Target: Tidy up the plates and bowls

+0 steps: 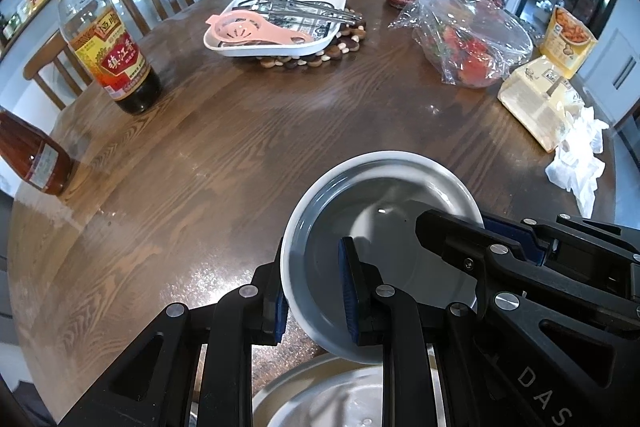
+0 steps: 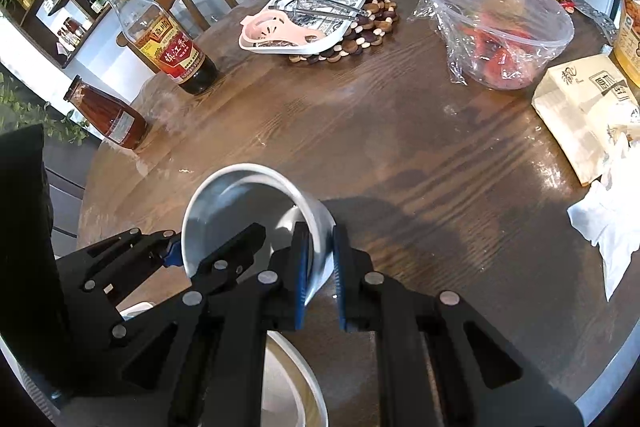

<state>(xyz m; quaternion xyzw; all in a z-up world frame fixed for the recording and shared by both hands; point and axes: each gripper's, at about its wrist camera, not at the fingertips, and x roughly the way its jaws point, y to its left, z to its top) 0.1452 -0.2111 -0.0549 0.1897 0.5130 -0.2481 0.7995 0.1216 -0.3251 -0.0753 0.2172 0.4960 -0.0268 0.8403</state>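
Right, on my left wrist view I have the left gripper [image 1: 314, 297] pinching the near-left rim of the grey bowl [image 1: 380, 235], one pad inside, one outside; the bowl is empty and held tilted above the wooden table [image 1: 224, 155]. The right gripper [image 1: 480, 239] grips its opposite rim. Below the bowl sits a second pale dish [image 1: 320, 399], nothing in it that I can see. Beyond the bowl, a white square tray [image 1: 320, 39] holds a pink egg separator [image 1: 256, 35] and metal utensils [image 1: 304, 9], and a clear plastic tub [image 1: 476, 35] holds red pieces. On my right wrist view, the right gripper [image 2: 320, 277] is pressed onto the grey bowl's [image 2: 256, 215] right wall, the left gripper [image 2: 176, 247] on its far side. Behind the bowl stand a vinegar bottle [image 2: 168, 51], dark liquid low in it, and a sauce bottle [image 2: 108, 115].
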